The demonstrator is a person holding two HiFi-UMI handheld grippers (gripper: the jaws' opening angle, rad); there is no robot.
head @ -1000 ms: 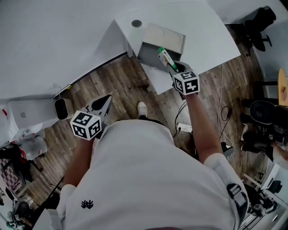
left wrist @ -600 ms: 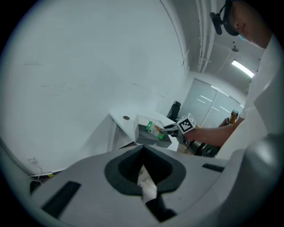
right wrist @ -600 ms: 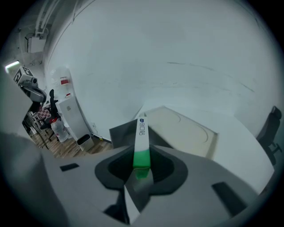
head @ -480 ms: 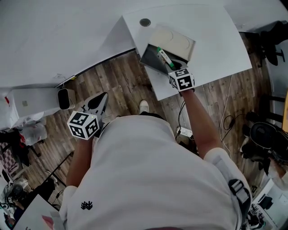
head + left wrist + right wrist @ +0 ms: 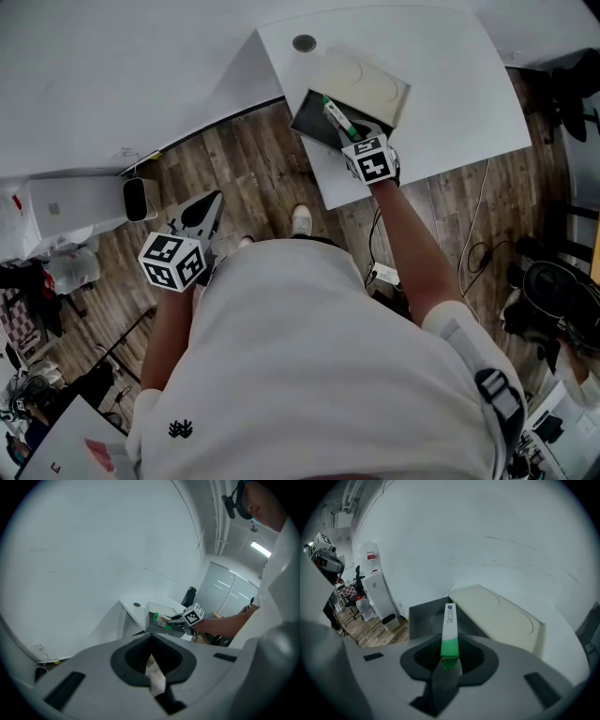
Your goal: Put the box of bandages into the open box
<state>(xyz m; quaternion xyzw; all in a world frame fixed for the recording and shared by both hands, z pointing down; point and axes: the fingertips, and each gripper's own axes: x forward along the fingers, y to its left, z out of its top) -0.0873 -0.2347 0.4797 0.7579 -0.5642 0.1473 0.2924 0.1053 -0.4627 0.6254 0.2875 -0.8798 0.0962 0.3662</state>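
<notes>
You have one box of bandages (image 5: 334,114) and one open box (image 5: 307,120), and a gripper in each hand. Your right arm reaches forward over the white worktop (image 5: 450,94), with the right gripper (image 5: 349,137) tilted down towards the open box's dark inside. Its jaws are clamped, partly apart, on the green end of the box of bandages, whose white end pokes out over the open box. The lid (image 5: 370,80) is folded back behind. Your left gripper (image 5: 208,214) hangs by your hip above the wooden floor (image 5: 253,169), jaws together and empty.
</notes>
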